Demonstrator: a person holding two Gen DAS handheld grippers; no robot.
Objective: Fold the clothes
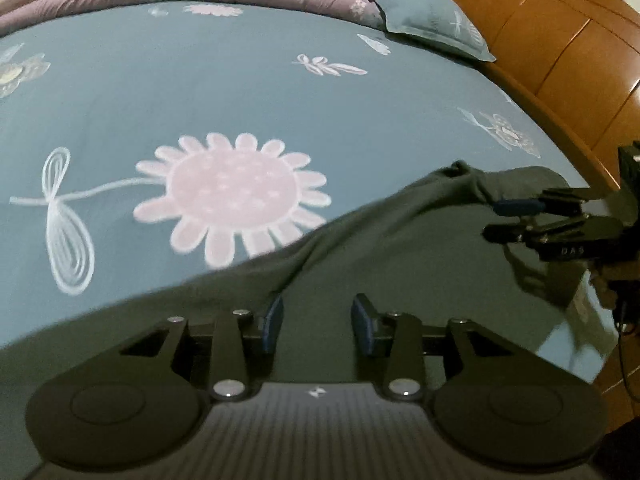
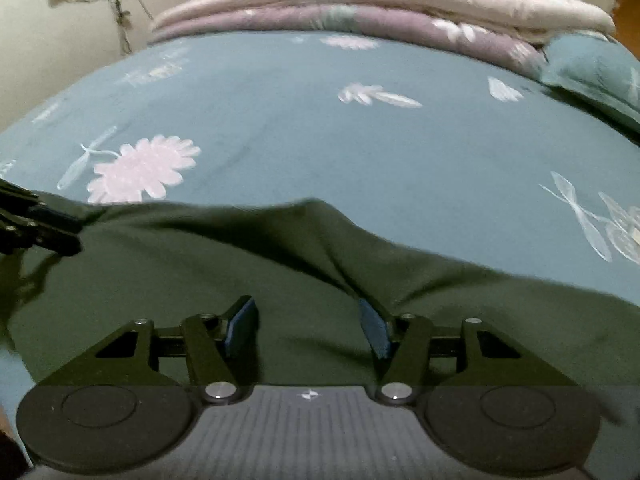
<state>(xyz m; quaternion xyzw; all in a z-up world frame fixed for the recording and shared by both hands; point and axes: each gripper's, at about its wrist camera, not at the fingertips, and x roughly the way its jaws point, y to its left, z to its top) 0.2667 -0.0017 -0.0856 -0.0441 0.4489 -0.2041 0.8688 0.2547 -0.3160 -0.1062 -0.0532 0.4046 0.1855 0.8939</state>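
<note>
A dark green garment (image 1: pixel 400 248) lies spread over the near part of the bed, its far edge rumpled into a raised fold (image 2: pixel 316 216). My left gripper (image 1: pixel 317 320) hovers over the cloth, open, with only flat fabric showing below the gap between its blue pads. The right gripper (image 2: pixel 308 328) is also open above the garment (image 2: pixel 180 272), and a crease of cloth runs up to its right pad (image 2: pixel 374 326). In the left wrist view the right gripper (image 1: pixel 502 220) reaches in from the right edge near the garment's corner. The left gripper (image 2: pixel 60 236) shows at the left edge of the right wrist view.
The bed carries a blue-grey sheet (image 1: pixel 200 92) printed with pink flowers. Folded quilts (image 2: pixel 380 4) are stacked along the far edge, with a blue pillow (image 1: pixel 432 20) beside them. A wooden headboard (image 1: pixel 560 40) runs along the right. A wall with hanging cables (image 2: pixel 120 12) stands far left.
</note>
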